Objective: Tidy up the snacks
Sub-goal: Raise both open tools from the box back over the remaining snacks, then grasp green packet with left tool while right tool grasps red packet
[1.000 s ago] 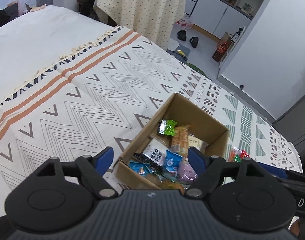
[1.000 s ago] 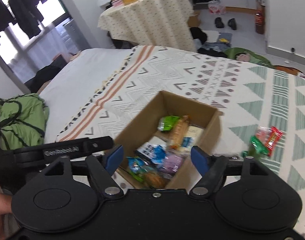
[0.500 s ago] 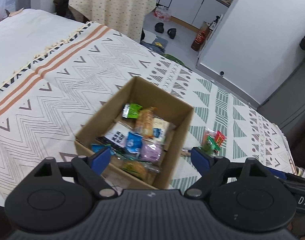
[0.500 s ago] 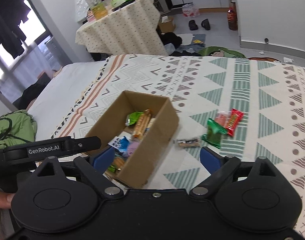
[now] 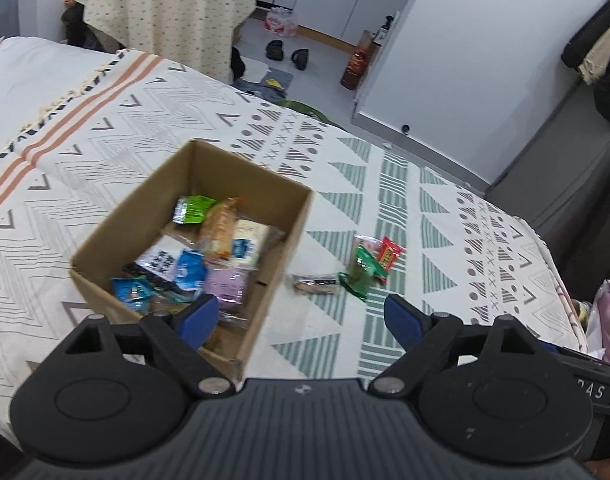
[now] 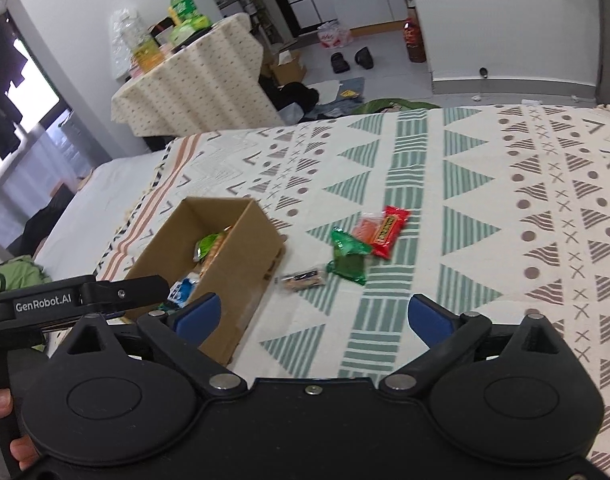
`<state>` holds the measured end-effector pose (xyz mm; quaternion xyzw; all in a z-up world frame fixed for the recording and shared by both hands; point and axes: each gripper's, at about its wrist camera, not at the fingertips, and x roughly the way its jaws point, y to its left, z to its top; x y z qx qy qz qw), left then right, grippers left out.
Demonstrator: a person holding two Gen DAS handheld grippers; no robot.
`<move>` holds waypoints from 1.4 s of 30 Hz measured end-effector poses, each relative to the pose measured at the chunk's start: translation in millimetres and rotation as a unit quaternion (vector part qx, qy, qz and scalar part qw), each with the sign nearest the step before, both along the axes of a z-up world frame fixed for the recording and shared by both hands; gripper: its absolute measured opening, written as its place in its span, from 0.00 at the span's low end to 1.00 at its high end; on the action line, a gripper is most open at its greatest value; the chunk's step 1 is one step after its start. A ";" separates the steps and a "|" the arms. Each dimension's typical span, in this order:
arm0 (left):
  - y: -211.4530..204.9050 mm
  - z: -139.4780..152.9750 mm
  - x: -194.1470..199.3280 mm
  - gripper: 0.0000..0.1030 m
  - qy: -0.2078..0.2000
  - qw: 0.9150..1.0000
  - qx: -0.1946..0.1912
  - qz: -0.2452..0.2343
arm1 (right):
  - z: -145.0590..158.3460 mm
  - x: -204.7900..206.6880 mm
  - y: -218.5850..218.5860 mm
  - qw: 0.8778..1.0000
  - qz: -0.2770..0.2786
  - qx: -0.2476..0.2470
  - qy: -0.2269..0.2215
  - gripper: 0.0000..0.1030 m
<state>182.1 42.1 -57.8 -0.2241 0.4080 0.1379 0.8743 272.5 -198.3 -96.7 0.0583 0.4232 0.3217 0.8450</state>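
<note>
Left wrist view: the left claw (image 5: pixel 301 312) is hanging wide open and gripping nothing above the cardboard box (image 5: pixel 289 232) of snacks on the bed (image 5: pixel 105 128). Beside it, the right claw (image 6: pixel 315 314) is gaping equally wide, empty, over loose packets (image 6: pixel 349 256) lying just beside the box.

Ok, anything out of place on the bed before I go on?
Yes. Four snack packets lie loose on the blanket beside the cardboard box: a clear-wrapped bar nearest it, then a green packet, a pink packet and a red packet clustered together. Both claws are open and empty.
</note>
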 end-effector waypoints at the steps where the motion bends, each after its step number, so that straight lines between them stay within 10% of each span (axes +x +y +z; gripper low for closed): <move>1: -3.1 -0.2 1.7 0.86 0.000 1.000 0.003 -0.001 | -0.4 0.7 -2.8 1.000 -0.003 0.003 0.000 0.98; 21: -38.0 -31.3 55.0 0.83 -0.015 0.998 0.014 -0.054 | -37.3 44.1 -35.1 0.997 -0.053 0.034 0.044 0.68; 42: -39.5 -105.1 141.5 0.68 0.044 0.994 0.012 -0.103 | -98.4 123.1 -20.8 0.987 -0.082 0.062 0.126 0.59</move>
